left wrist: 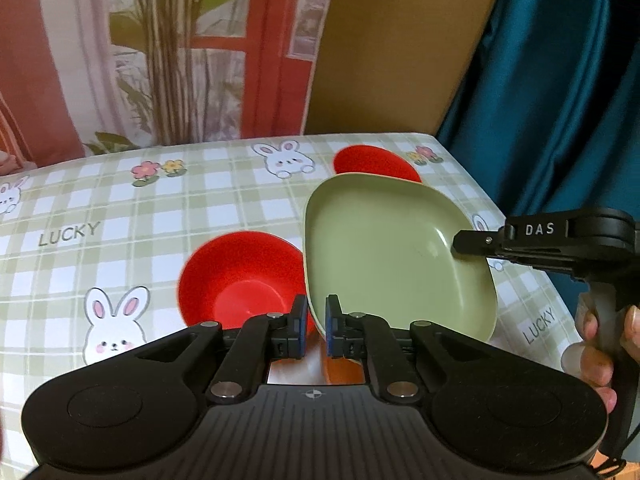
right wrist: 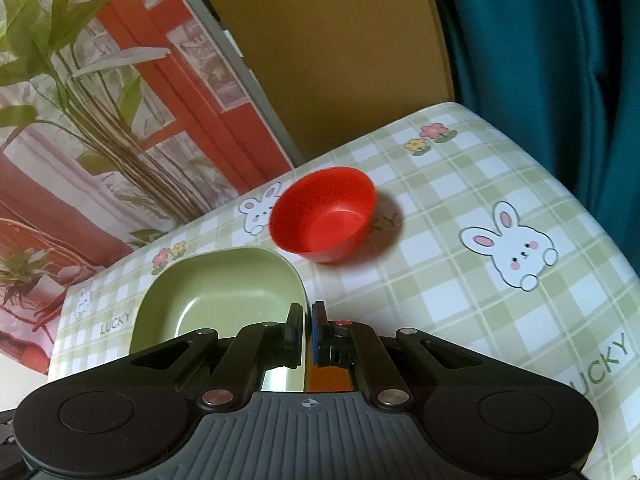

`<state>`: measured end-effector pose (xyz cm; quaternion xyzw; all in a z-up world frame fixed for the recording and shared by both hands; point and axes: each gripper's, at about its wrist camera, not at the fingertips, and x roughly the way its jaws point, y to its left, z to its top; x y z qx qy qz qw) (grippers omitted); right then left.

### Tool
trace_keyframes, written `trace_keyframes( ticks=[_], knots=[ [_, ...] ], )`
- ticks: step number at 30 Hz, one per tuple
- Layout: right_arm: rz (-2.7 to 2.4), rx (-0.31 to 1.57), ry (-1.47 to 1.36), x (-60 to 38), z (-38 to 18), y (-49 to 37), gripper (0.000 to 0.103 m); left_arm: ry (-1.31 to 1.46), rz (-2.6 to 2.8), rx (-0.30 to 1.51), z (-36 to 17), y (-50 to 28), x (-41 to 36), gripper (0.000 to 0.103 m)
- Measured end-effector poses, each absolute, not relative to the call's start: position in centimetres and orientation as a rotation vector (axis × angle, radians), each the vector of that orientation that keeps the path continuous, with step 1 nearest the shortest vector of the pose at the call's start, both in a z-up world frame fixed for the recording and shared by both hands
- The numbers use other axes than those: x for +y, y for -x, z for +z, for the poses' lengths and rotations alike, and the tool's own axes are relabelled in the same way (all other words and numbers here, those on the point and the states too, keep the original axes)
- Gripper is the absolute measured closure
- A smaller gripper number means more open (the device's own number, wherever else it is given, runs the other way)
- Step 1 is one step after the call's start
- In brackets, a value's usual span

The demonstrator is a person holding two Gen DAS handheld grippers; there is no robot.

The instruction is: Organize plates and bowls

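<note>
A pale green square plate [left wrist: 384, 248] hangs tilted above the table, held from two sides. My left gripper [left wrist: 315, 322] is shut on its near left rim. My right gripper [left wrist: 457, 245] reaches in from the right, shut on the plate's right rim. The right wrist view shows the same plate [right wrist: 216, 292] with the right gripper [right wrist: 308, 328] clamped on its edge. One red bowl [left wrist: 236, 280] stands on the cloth just left of the plate, partly hidden by it. A second red bowl [left wrist: 372, 160] sits behind the plate and is seen in full from the right wrist [right wrist: 324, 216].
The table [left wrist: 120, 208] wears a green checked cloth with rabbits. Its right edge runs along a teal curtain [left wrist: 552, 80]. A brown board [left wrist: 400, 48] and a printed wall hanging [left wrist: 160, 52] stand behind. A hand [left wrist: 596, 352] grips the right tool's handle.
</note>
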<state>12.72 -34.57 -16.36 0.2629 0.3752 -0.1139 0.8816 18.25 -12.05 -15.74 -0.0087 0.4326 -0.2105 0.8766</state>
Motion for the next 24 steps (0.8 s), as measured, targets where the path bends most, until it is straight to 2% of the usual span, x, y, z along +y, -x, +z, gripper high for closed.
trace_keyframes(
  ticks=[24],
  knots=[
    [-0.274, 0.852, -0.526, -35.9, -20.1, -10.0, 0.099, -0.041, -0.470, 0.969, -19.1, -16.1, -14.0, 0.091]
  ],
)
